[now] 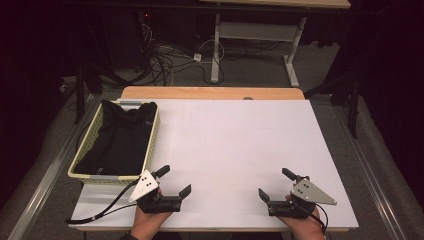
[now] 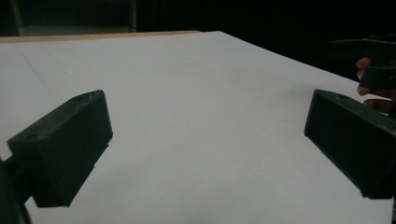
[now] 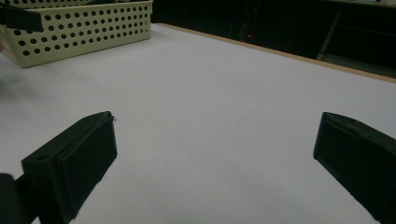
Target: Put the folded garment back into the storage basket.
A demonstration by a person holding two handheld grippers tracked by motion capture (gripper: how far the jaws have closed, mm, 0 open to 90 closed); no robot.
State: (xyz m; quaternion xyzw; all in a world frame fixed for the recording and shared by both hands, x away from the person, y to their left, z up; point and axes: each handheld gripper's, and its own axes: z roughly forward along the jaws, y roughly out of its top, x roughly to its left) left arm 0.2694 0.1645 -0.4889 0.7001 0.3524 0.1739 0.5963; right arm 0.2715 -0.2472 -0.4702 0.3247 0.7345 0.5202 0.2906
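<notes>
A pale yellow perforated basket (image 1: 82, 150) stands at the table's left side with a black garment (image 1: 120, 137) heaped inside it. My left gripper (image 1: 174, 181) rests near the front edge, just right of the basket's near corner, open with nothing between its jaws. My right gripper (image 1: 274, 184) sits near the front right, also open and empty. In the left gripper view my left gripper (image 2: 205, 135) frames bare white table, with the other gripper (image 2: 369, 56) at the far right. In the right gripper view my right gripper (image 3: 215, 149) faces the basket (image 3: 79, 32) at upper left.
The white table top (image 1: 235, 145) has a wooden strip along its far edge (image 1: 210, 93). Beyond it lie floor cables (image 1: 165, 57) and the legs of another desk (image 1: 216, 50). A cable (image 1: 100, 212) trails from the left gripper over the front left edge.
</notes>
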